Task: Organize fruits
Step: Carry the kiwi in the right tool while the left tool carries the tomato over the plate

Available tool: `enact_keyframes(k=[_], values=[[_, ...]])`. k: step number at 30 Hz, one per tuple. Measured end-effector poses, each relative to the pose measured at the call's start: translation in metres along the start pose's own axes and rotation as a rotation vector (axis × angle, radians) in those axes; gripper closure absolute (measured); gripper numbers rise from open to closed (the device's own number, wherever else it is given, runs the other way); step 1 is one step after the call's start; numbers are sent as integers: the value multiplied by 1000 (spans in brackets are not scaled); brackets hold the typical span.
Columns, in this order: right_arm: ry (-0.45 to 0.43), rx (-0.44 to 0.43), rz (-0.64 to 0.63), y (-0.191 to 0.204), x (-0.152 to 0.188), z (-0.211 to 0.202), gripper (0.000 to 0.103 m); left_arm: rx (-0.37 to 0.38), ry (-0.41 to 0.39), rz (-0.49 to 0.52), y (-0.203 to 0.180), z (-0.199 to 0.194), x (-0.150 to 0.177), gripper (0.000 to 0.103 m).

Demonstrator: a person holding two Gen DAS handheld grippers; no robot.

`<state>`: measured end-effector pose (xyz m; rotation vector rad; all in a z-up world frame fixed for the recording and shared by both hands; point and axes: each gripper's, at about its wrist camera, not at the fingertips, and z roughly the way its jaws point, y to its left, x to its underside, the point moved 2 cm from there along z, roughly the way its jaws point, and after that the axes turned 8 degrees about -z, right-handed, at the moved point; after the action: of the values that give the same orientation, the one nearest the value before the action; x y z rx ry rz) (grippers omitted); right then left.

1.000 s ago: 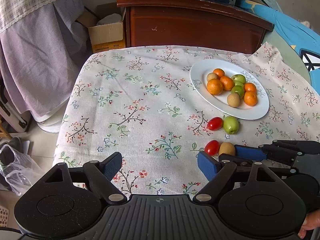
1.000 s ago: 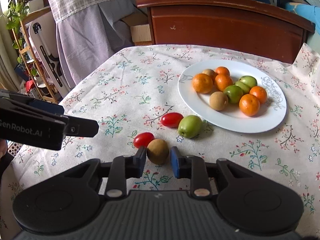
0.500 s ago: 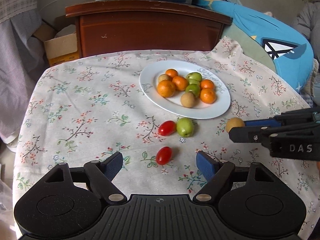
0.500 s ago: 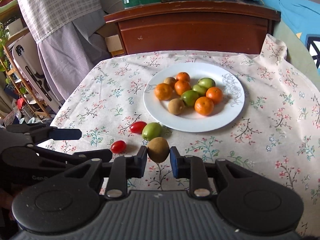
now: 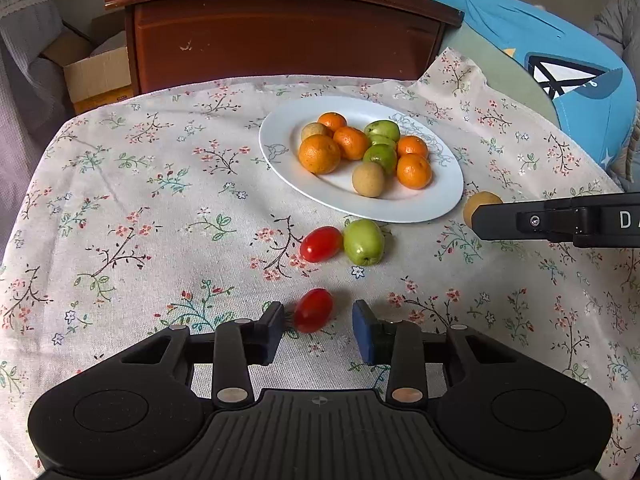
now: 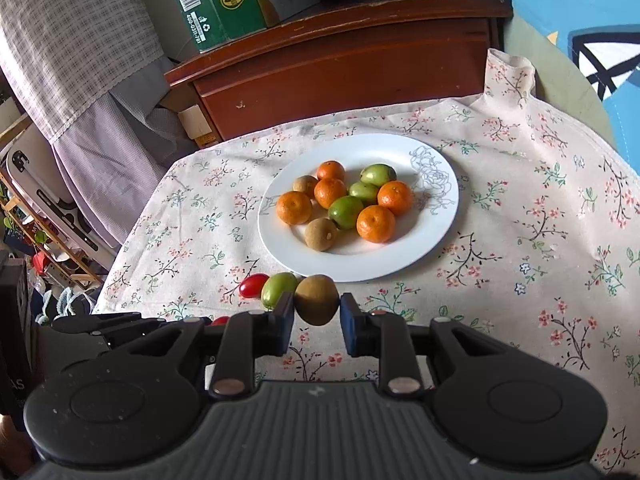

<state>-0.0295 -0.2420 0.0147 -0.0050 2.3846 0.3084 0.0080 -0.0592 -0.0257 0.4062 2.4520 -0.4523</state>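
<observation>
Left gripper [image 5: 319, 326]: jaws just been closing, now narrow, astride a red cherry tomato [image 5: 313, 310] lying on the floral tablecloth [image 5: 160, 216]; a gap shows on the right pad's side, the left pad very near, contact not clear. Tomato's long axis runs from near-left to far-right, roughly along the fingers. Right gripper [image 6: 316, 320]: clamped on a brown oval fruit [image 6: 316, 299], long axis upright between the pads, held above the cloth just short of the white plate [image 6: 436, 236]. Second cherry tomato [image 5: 321, 243] touches a green fruit [image 5: 363, 241] near the plate's rim; both lie lengthwise, tilted.
</observation>
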Motion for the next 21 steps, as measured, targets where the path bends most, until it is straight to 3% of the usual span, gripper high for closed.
enact_keyframes(k=[6, 11, 21], values=[[11, -4, -7, 2, 1, 4, 79, -9, -9, 20, -2, 2, -1, 68], [30, -4, -7, 1, 3, 9, 79, -18, -14, 2, 2, 2, -3, 85], [-7, 0, 26, -8, -6, 4, 79, 12, -60, -27, -4, -12, -15, 85]])
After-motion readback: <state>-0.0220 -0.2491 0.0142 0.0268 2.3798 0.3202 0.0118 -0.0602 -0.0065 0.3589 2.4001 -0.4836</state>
